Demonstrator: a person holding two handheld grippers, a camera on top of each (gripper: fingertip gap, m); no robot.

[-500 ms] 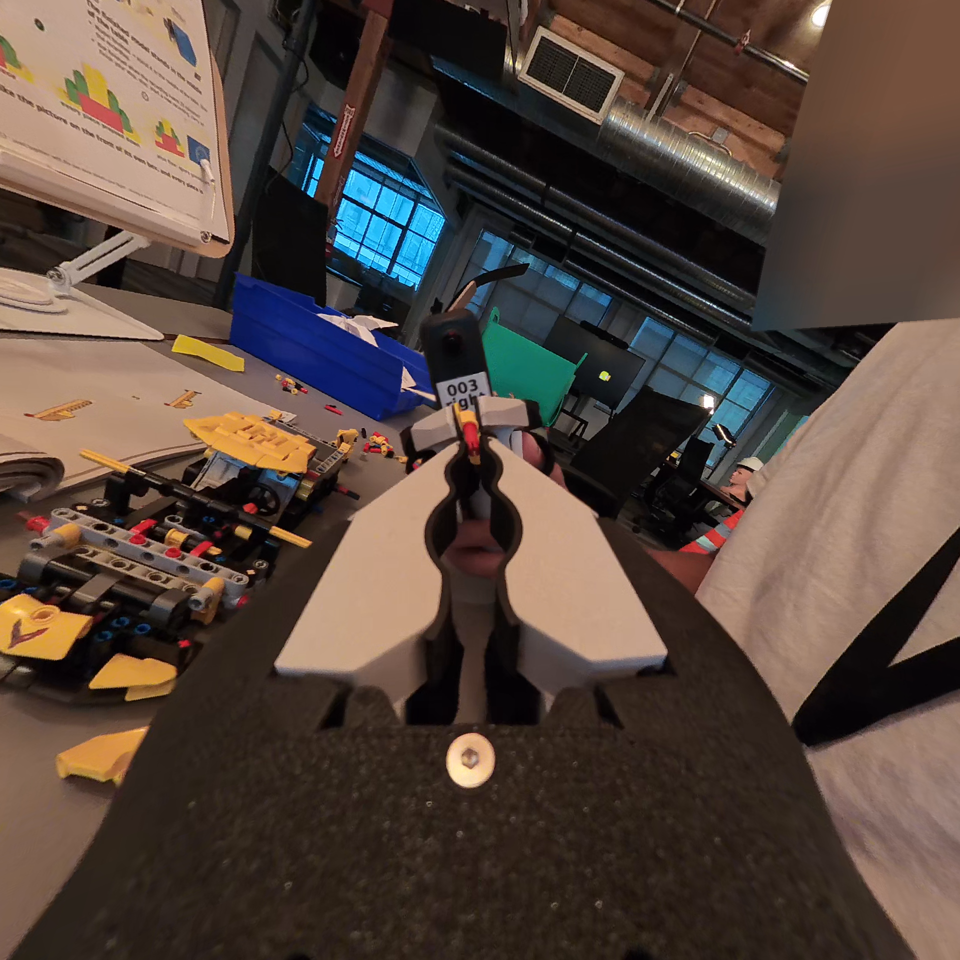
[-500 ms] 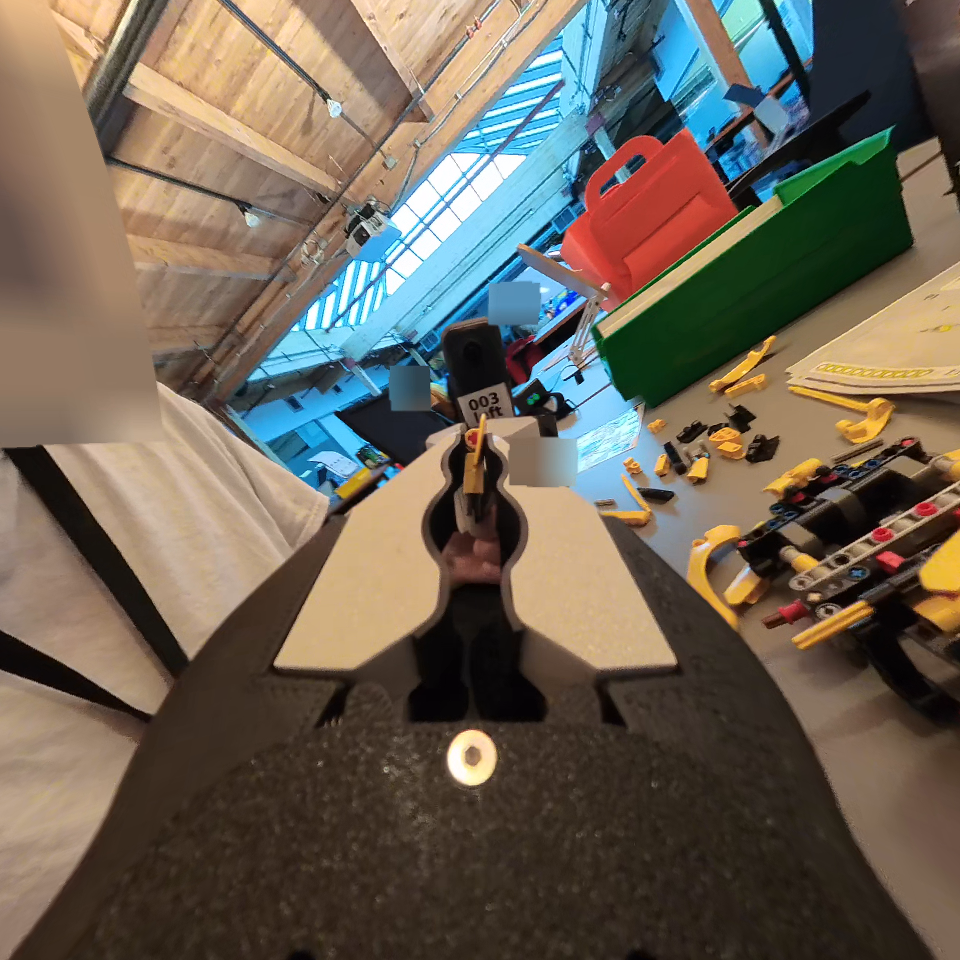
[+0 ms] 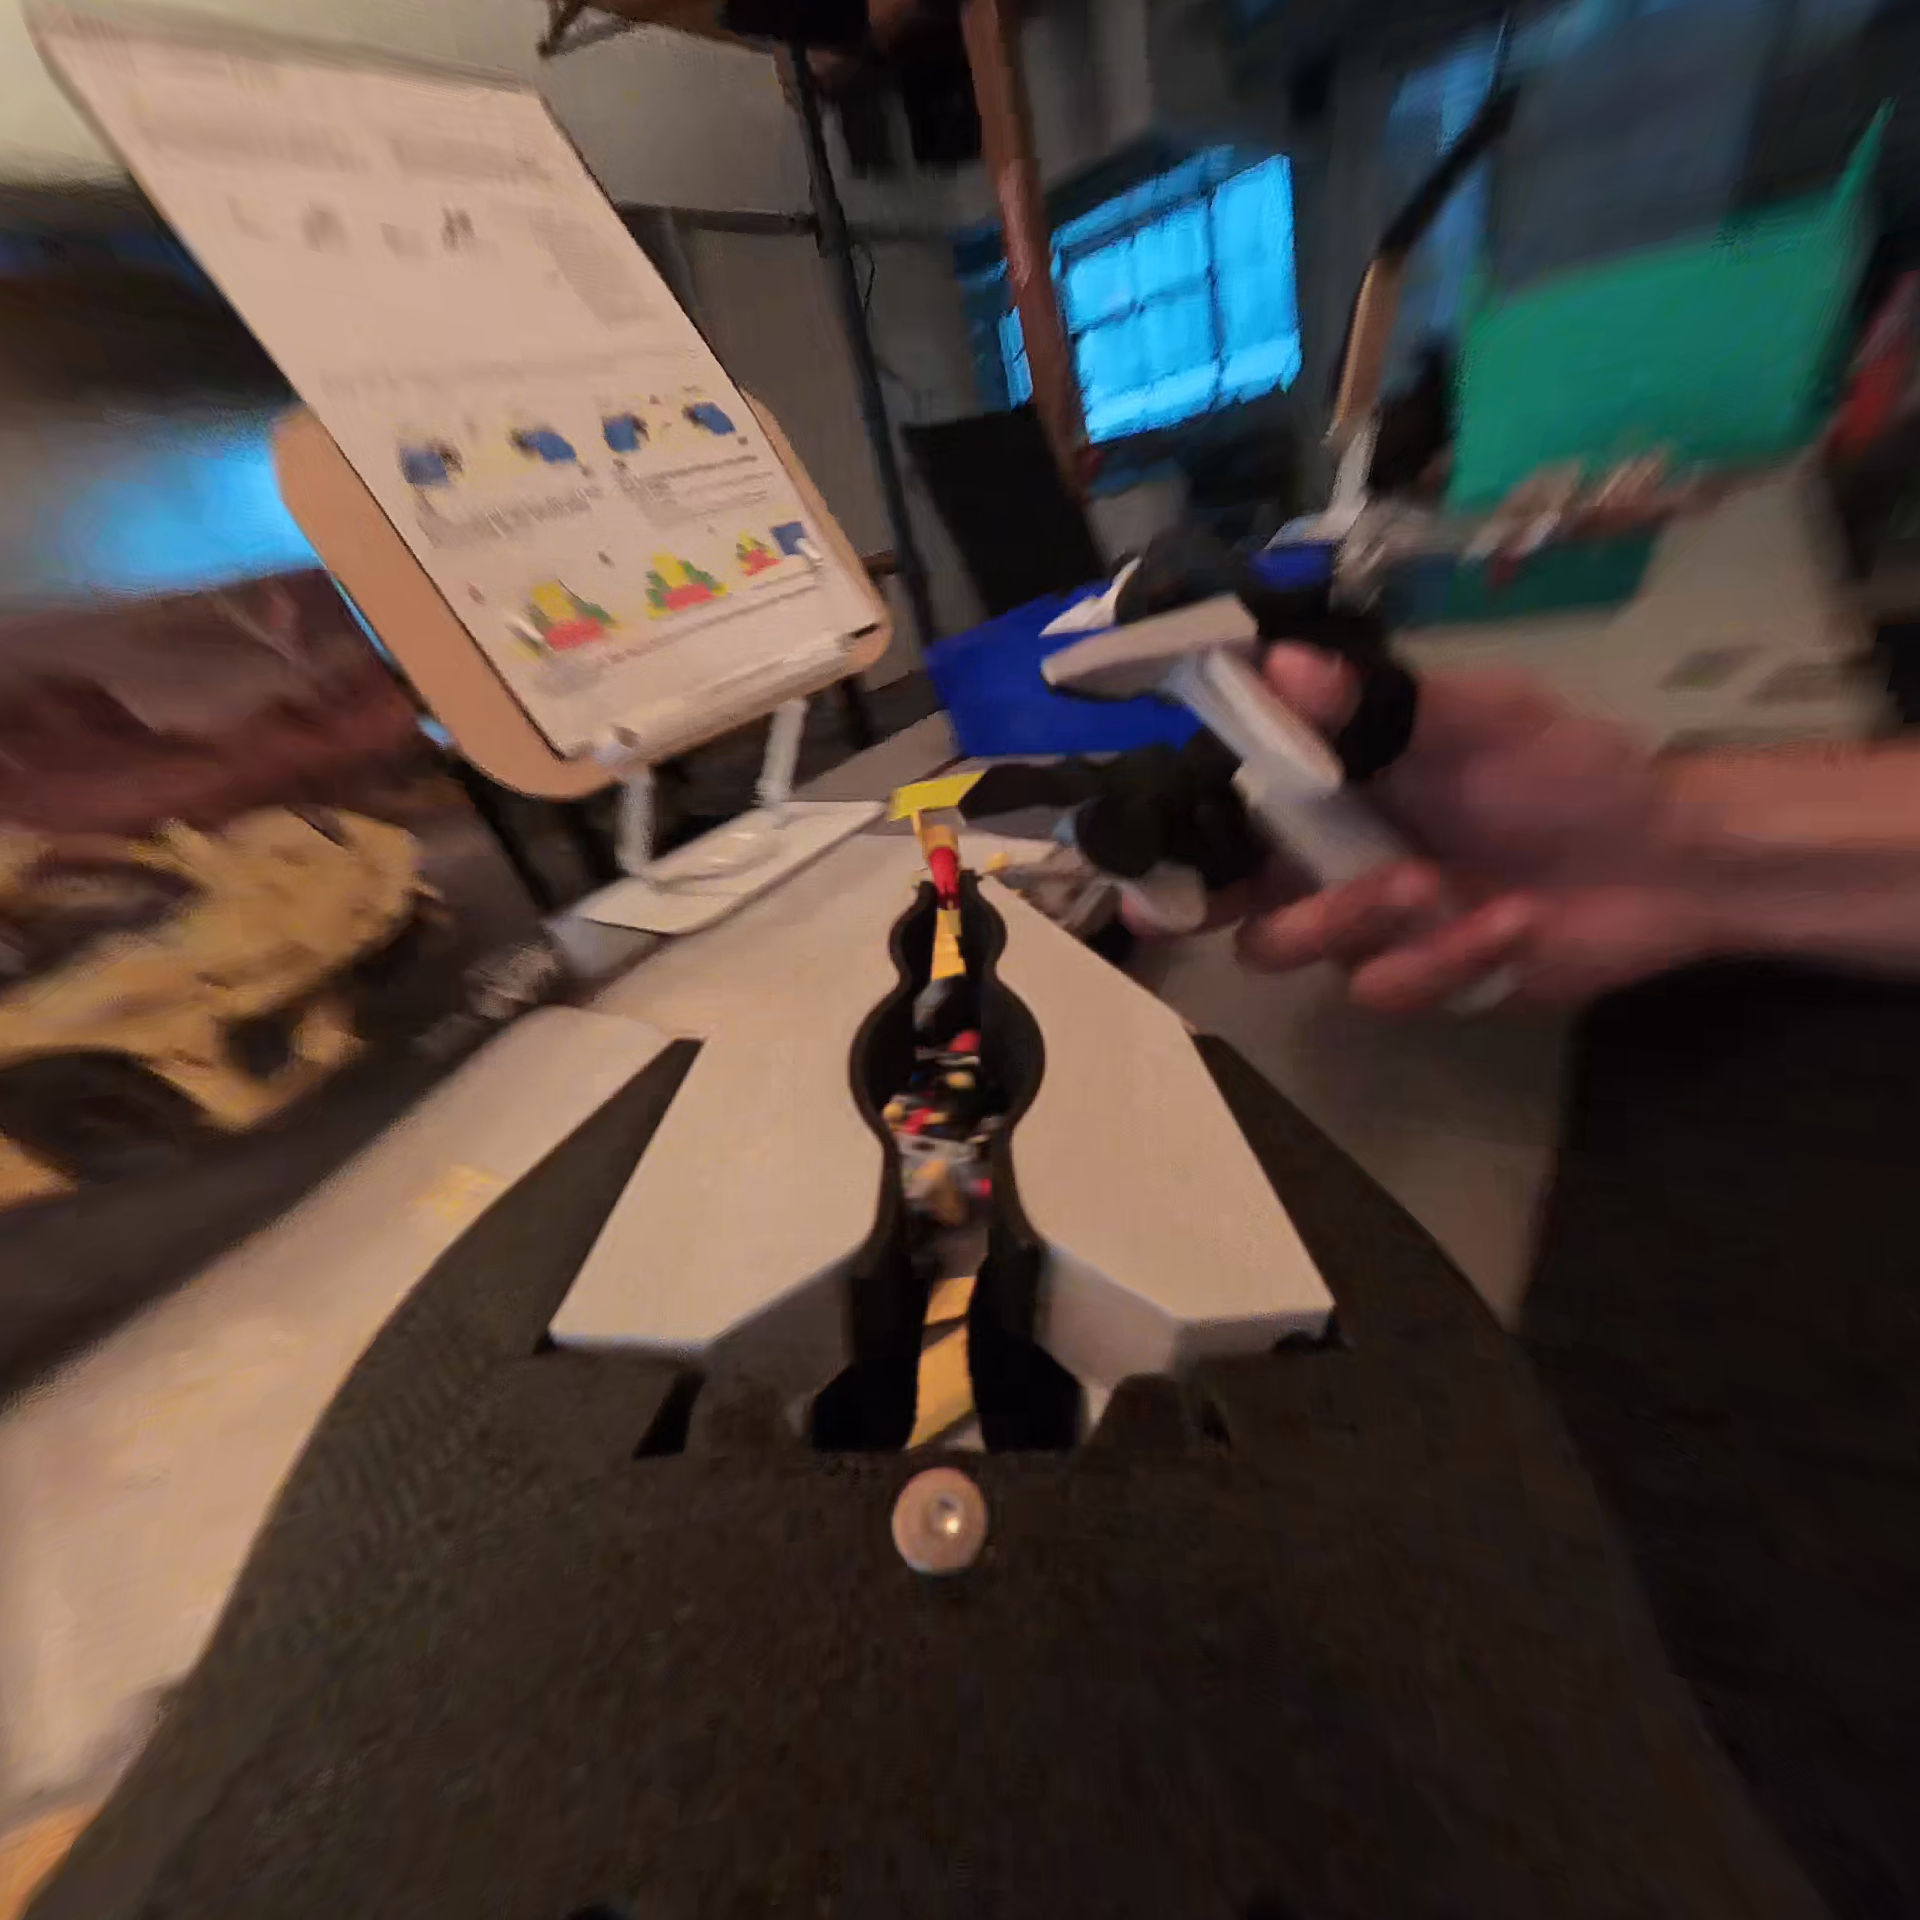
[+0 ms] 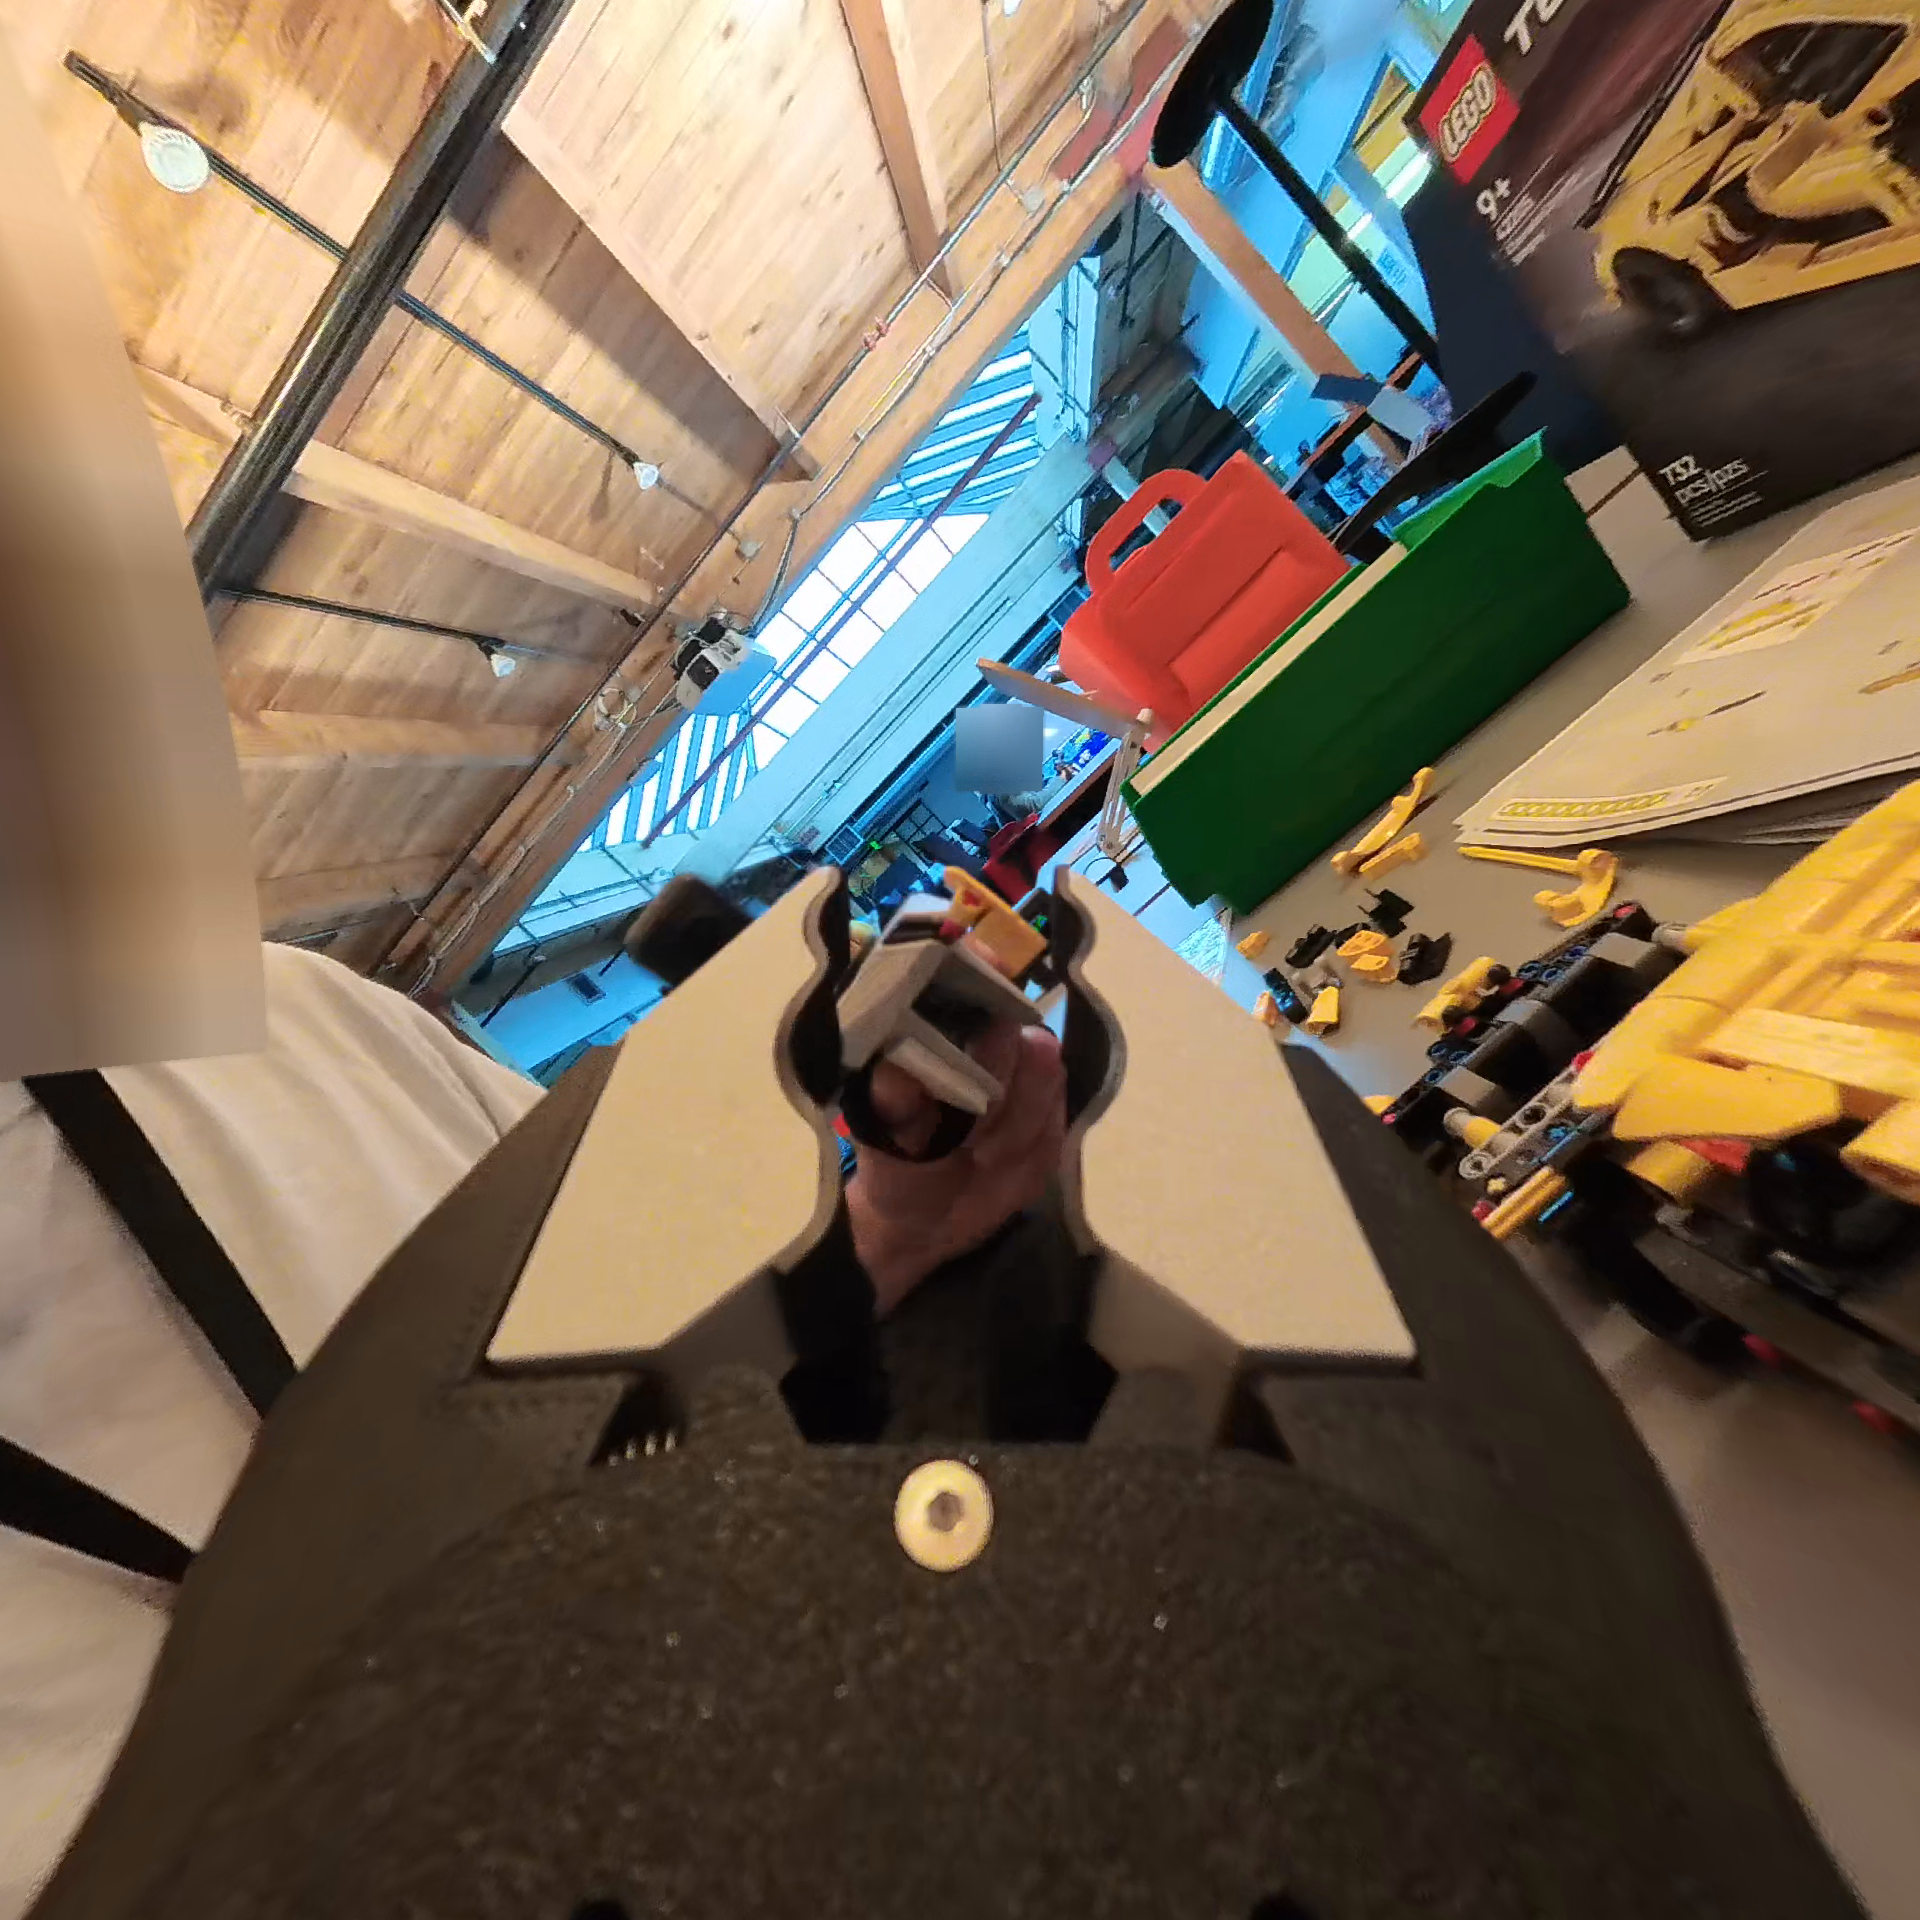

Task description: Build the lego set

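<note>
Grey worktable (image 4: 1621, 1475), timber ceiling overhead — yellow lego build in progress.

Small yellow-and-red lego piece (image 3: 940, 878) is pinched at the closed tips of the left gripper (image 3: 948, 896), frame centre. Right gripper (image 4: 948, 902) stands parted, holding nothing. Part-built yellow car (image 4: 1704, 1060) sits at right edge; loose yellow and black parts (image 4: 1361, 951) and green bin (image 4: 1382, 686) lie beyond — upper right.

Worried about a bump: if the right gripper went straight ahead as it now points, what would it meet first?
Most likely the left gripper. It sits framed between the open right gripper's grey fingers, shut on a small yellow and red lego piece. Depth is unclear, so I cannot tell how close it is.
</note>
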